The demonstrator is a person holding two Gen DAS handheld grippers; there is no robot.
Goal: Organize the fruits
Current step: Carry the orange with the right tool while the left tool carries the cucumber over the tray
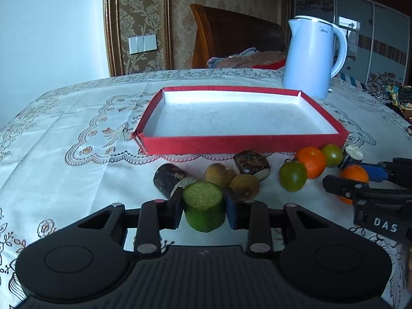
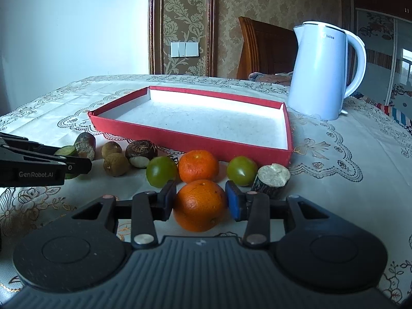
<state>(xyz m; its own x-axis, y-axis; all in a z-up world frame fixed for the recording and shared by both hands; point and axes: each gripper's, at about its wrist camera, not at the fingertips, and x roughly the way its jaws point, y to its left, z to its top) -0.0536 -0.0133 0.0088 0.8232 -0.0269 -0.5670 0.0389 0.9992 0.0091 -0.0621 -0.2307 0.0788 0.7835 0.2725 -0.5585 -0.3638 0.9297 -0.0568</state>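
My left gripper (image 1: 204,212) is shut on a short green cut cylinder (image 1: 202,195), both pads pressing its sides, low over the cloth in front of the red tray (image 1: 242,143). In the right wrist view the same gripper (image 2: 74,166) comes in from the left with the green piece (image 2: 65,151) partly hidden behind it. My right gripper (image 2: 200,202) is shut on an orange (image 2: 199,209) near the tray (image 2: 190,141). The tray holds nothing. A second orange (image 2: 198,166), two green fruits (image 2: 161,171) and two brown round fruits (image 2: 116,164) lie in a row.
A white kettle (image 2: 322,72) stands behind the tray's right corner. Dark cut stalk pieces (image 2: 270,180) and a dark bulb (image 2: 141,152) lie among the fruits. The embroidered tablecloth (image 1: 77,118) stretches out left of the tray. A wooden headboard (image 1: 231,33) is behind the table.
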